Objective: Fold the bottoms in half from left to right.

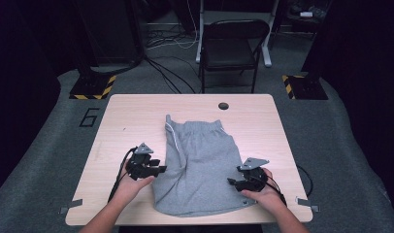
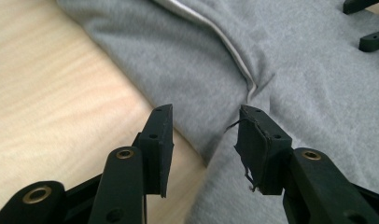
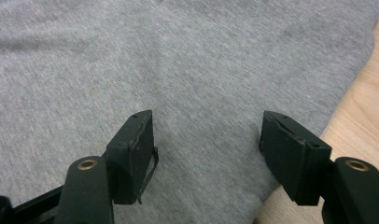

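Grey shorts [image 1: 200, 165] with a white side stripe lie flat on the wooden table [image 1: 132, 116], waistband toward the far side. My left gripper [image 1: 158, 166] hovers at the shorts' left edge, jaws open. In the left gripper view its jaws [image 2: 204, 126] stand apart over the cloth's edge [image 2: 271, 60] with nothing between them. My right gripper [image 1: 235, 175] sits at the shorts' near right corner. In the right gripper view its jaws [image 3: 206, 126] are wide open above the grey fabric [image 3: 178, 60], not pinching it.
A small round hole [image 1: 223, 105] marks the table's far edge. A black folding chair [image 1: 231, 43] stands behind the table, among cables on the floor. Stand bases with yellow-black tape [image 1: 93, 87] sit at both far corners. Bare wood lies left of the shorts.
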`<state>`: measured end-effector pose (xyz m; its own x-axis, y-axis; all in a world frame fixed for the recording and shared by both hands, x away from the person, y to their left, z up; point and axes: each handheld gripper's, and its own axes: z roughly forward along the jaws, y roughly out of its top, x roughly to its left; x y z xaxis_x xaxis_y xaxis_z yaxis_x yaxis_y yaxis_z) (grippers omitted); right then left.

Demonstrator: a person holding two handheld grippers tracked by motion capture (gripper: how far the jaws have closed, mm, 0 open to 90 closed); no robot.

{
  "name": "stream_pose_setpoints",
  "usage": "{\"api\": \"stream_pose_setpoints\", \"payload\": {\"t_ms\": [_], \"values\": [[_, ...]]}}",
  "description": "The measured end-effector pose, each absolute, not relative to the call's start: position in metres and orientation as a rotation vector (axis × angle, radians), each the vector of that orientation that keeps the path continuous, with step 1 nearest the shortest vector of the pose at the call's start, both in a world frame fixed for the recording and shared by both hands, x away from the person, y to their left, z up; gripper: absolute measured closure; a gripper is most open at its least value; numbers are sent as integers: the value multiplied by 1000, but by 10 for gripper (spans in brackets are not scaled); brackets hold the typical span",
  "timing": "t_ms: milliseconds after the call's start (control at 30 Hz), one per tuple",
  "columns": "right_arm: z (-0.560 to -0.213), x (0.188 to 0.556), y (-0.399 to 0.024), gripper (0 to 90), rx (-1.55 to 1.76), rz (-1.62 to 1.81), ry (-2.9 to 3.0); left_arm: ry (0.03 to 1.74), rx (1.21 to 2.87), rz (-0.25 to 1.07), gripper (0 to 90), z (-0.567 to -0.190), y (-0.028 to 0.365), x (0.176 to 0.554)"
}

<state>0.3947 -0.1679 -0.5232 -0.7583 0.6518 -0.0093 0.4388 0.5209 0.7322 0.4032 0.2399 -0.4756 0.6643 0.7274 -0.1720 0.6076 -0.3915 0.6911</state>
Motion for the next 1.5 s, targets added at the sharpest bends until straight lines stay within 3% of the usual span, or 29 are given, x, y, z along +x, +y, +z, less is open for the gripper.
{"api": "stream_pose_setpoints", "payload": {"t_ms": [133,233,300,333,400,433,933,1500], "values": [[-523,395,-168,349,914,1076,2481,1026,2134,163,569,-481,240,401],[-523,395,-168,349,914,1075,2482,1017,2147,110,636,-485,239,398],[-523,395,-168,350,915,1076,2482,1001,2161,93,702,-487,239,398],[-523,395,-168,349,914,1076,2482,995,2171,96,776,-488,238,397],[-523,395,-168,349,914,1076,2482,990,2168,90,809,-487,237,396],[-523,395,-168,349,914,1076,2482,981,2167,82,885,-485,235,394],[-518,393,-164,393,977,1056,2488,739,2190,52,896,-462,178,372],[-513,390,-160,416,951,1059,2486,656,2325,6,895,-491,128,365]]}}
